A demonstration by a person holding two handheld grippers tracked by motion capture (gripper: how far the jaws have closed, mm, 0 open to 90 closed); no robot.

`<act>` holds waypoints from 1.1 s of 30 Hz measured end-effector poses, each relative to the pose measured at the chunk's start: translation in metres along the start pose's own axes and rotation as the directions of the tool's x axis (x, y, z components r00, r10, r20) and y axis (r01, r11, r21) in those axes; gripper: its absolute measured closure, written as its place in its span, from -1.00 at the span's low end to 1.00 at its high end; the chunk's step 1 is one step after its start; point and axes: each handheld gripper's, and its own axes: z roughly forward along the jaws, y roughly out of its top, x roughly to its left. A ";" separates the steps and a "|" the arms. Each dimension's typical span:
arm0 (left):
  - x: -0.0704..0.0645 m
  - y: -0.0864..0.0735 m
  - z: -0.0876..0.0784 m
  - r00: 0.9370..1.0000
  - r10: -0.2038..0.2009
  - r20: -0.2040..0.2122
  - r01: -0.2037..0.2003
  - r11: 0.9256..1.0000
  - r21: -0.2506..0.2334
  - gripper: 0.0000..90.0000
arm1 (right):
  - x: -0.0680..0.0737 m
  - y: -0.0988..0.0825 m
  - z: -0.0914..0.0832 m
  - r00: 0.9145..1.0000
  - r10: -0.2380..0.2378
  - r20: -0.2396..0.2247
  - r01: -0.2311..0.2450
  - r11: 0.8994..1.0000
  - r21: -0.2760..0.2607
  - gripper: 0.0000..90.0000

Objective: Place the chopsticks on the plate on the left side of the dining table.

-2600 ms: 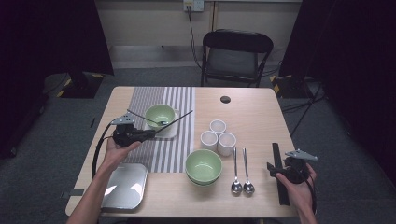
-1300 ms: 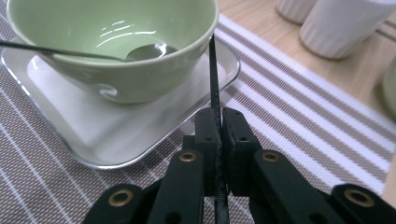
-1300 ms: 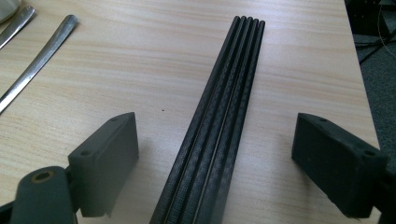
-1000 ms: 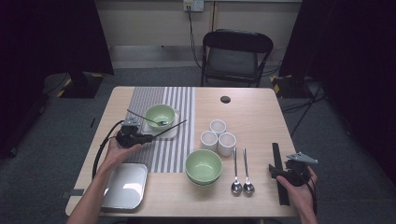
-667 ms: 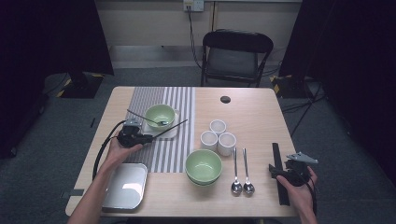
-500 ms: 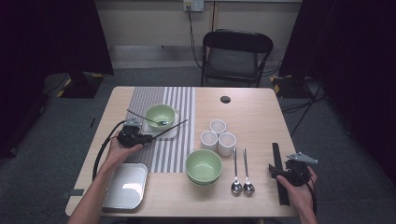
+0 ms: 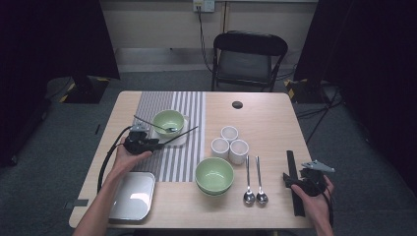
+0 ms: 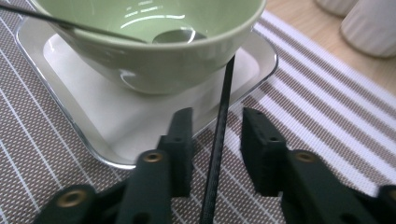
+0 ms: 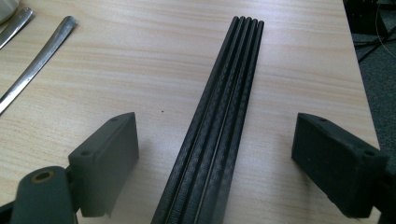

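Note:
My left gripper [image 7: 156,144] sits on the striped placemat [image 7: 187,108], just in front of a small white tray [image 8: 116,126] that holds a green bowl [image 7: 168,121]. A spoon [image 8: 175,36] lies in the bowl. One thin black chopstick [image 8: 219,135] runs between the left jaws and over the tray's rim; the jaws have just been opening and their pads stand off it. My right gripper [image 9: 217,126] is wide open at the table's right front, straddling a bundle of black chopsticks [image 9: 224,107] that lies flat on the wood.
A larger green bowl [image 7: 214,174] stands at the front middle, with two spoons [image 7: 253,182] to its right and three white cups [image 7: 229,144] behind. A metal tray [image 7: 132,194] lies at the front left. A black disc [image 7: 237,104] and a chair [image 7: 248,54] are at the back.
The left gripper came down a little toward the placemat with the chopstick, and its jaws have since parted from it. The right gripper has kept still.

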 end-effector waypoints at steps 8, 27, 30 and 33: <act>-0.001 0.003 -0.007 0.999 -0.040 0.001 0.040 0.999 -0.007 -0.26 | 0.000 0.000 0.000 1.000 -0.001 -0.002 0.001 1.000 0.001 -0.69; -0.026 0.003 -0.036 0.996 -0.039 0.082 0.046 0.995 -0.089 -0.53 | -0.001 0.006 -0.004 1.000 -0.023 -0.012 0.023 1.000 0.015 -0.56; -0.030 0.004 -0.040 0.999 -0.015 0.051 0.019 0.997 -0.077 -0.50 | 0.000 0.009 -0.011 1.000 -0.024 -0.013 0.023 0.999 -0.031 -0.49; -0.034 0.004 -0.038 0.998 -0.001 0.056 0.004 0.999 -0.051 -0.51 | 0.001 0.010 -0.015 0.999 -0.013 -0.043 0.011 0.999 -0.035 -0.32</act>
